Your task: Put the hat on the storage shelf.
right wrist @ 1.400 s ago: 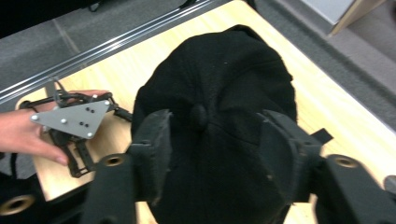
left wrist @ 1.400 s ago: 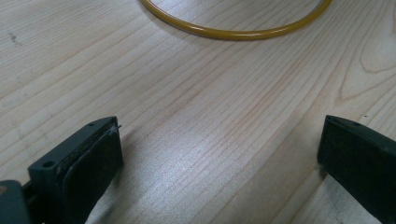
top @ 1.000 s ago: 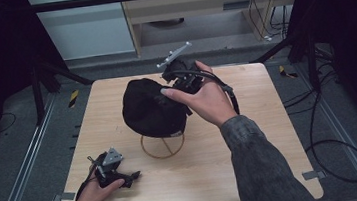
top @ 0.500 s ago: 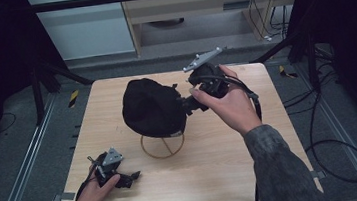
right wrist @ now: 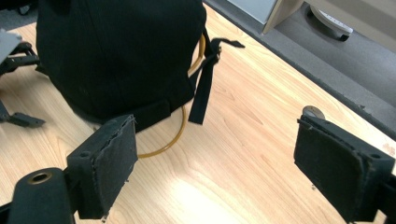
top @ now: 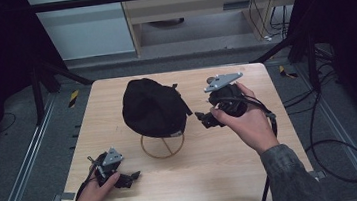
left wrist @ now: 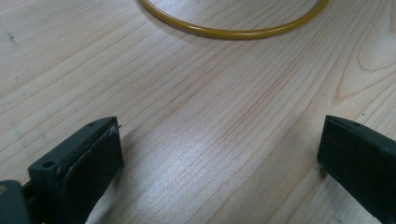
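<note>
Dim overall in the high view, with black surroundings and a moderately lit tabletop (top: 117, 107). Soft and low in detail there, slightly grainy. Brighter from the right gripper view: a pale glare patch on the wood just ahead of the right gripper (right wrist: 219, 154), black cap (right wrist: 116, 51) nearly featureless. A faint sheen between the jaws of the left gripper (left wrist: 219, 154); jaw edges blurred, wood grain sharp, yellow ring (left wrist: 233, 32) softer beyond.

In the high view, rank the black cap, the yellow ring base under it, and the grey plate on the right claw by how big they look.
1. Black cap, clearly largest.
2. Yellow ring base, partly hidden under the cap, so its full extent is unsure.
3. Grey plate on the right claw, smallest, though it sits higher and nearer the camera.
</note>
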Demonstrator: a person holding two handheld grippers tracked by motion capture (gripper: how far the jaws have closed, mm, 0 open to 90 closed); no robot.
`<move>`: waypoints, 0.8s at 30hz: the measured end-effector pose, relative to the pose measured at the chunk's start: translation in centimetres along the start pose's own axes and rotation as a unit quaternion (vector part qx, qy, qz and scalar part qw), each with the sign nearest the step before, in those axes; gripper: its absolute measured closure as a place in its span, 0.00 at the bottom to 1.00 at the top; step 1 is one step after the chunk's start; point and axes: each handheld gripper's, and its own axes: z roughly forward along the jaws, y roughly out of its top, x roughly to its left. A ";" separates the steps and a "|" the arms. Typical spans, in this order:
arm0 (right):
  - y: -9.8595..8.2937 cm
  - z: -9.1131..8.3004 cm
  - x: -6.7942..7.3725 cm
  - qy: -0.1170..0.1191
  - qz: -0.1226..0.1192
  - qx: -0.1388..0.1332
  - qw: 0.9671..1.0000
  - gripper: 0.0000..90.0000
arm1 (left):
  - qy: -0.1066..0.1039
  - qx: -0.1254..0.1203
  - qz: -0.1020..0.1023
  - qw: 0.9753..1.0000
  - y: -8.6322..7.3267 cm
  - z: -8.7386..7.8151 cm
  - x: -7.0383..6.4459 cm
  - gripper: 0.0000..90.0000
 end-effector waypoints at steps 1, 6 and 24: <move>-0.3 0.0 0.0 0.000 0.000 -0.002 1.000 0.15 | 0.000 0.000 0.000 1.000 0.0 0.0 0.0 0.00; -2.4 0.0 0.0 -0.007 0.006 -0.001 1.000 0.16 | 0.000 0.000 0.000 1.000 0.0 0.0 0.0 0.00; -11.9 3.4 0.5 0.009 0.062 0.027 0.998 0.17 | 0.000 0.003 0.003 1.000 0.0 -0.1 0.0 0.00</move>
